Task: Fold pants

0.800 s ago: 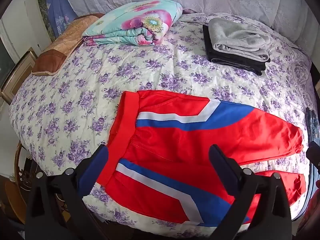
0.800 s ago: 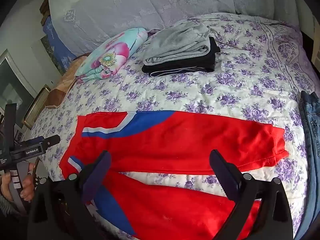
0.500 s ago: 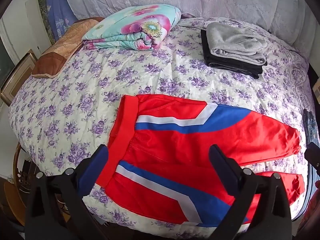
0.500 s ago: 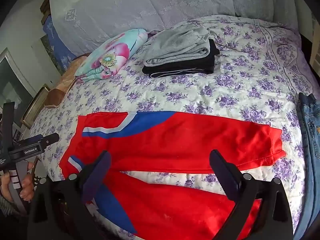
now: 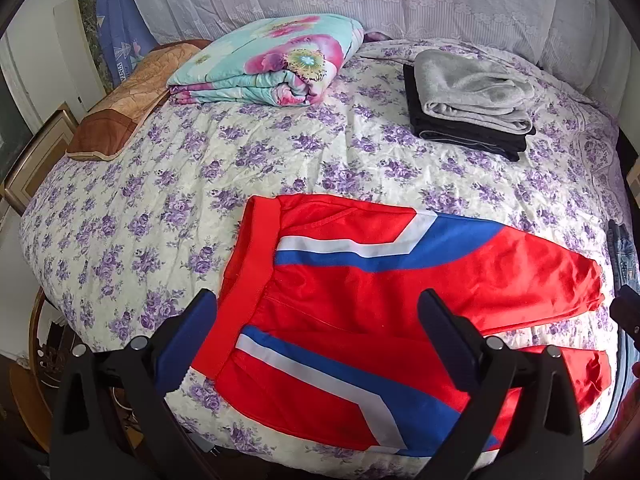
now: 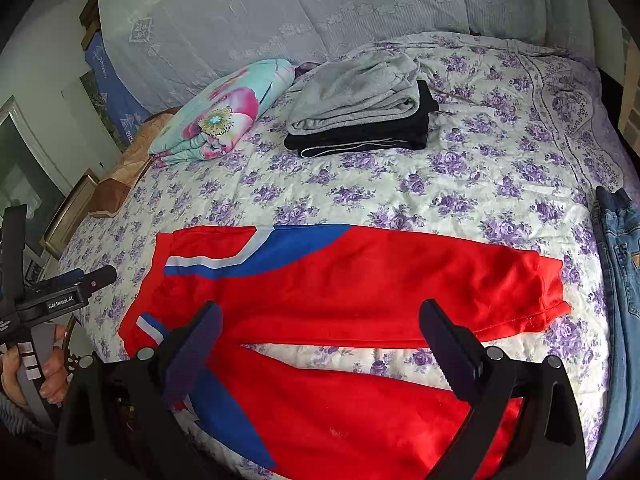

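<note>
Pants (image 5: 400,288): red, smooth, slightly shiny knit with blue and white angled stripes near the hips; spread flat on the near part of the bed, waistband to the left, the two legs running right and parted in a narrow V that shows the sheet between them.
Waistband (image 5: 248,276): broad ribbed red band, lying flat, a little wavy along its edge.
Leg cuffs (image 6: 552,292): far leg ends in a straight hemmed edge; near leg's end runs behind the right claw's finger.
Left claw (image 5: 316,332): fingers spread wide, gripping nothing; it hangs above the waistband and hip area without touching the cloth. Fingers are flat dark blue pads on black arms.
Right claw (image 6: 320,336): fingers likewise wide apart and holding nothing, above the thigh part of the legs.
Bed (image 5: 160,208): rounded mattress under a crinkled cream sheet printed with purple flowers.
Folded quilt (image 5: 272,64): thick, soft, teal with large pink blooms, at the far left of the bed.
Folded clothes (image 5: 468,92): fuzzy grey garment stacked on a black one, far right, well apart from the pants.
Jeans (image 6: 620,264): blue denim at the bed's right edge, near the far cuff.
Brown cushion (image 5: 120,112): quilted, beside the folded quilt.
</note>
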`<state>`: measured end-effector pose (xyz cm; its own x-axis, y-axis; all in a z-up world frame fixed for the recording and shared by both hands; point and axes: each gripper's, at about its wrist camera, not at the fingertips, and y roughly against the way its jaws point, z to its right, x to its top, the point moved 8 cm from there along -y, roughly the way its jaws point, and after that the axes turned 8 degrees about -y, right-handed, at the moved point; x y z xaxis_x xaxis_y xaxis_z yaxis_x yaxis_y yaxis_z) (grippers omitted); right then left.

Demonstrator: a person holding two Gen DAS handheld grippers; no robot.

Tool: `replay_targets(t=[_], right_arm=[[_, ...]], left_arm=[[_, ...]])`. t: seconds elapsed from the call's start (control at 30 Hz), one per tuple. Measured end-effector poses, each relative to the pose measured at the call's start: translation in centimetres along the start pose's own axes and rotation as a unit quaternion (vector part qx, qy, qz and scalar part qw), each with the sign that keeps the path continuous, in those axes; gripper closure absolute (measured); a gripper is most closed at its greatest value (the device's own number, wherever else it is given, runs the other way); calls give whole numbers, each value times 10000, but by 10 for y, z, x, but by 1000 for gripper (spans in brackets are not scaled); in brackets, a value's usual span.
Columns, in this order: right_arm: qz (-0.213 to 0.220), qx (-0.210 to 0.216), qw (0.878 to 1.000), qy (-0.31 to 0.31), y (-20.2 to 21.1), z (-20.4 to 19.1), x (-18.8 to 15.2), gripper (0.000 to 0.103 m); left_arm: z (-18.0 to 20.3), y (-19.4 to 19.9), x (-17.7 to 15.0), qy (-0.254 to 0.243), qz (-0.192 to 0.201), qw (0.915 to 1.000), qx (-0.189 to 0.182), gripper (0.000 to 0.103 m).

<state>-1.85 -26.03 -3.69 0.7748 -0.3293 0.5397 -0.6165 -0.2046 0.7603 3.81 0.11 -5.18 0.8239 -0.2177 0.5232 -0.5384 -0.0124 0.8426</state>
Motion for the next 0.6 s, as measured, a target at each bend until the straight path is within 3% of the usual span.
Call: replay_targets(t=[0.6], right_arm=[[-38,1,10000,-46,-3,0,1,4]], left_arm=[[1,0,0,-17,28,10000,32,5]])
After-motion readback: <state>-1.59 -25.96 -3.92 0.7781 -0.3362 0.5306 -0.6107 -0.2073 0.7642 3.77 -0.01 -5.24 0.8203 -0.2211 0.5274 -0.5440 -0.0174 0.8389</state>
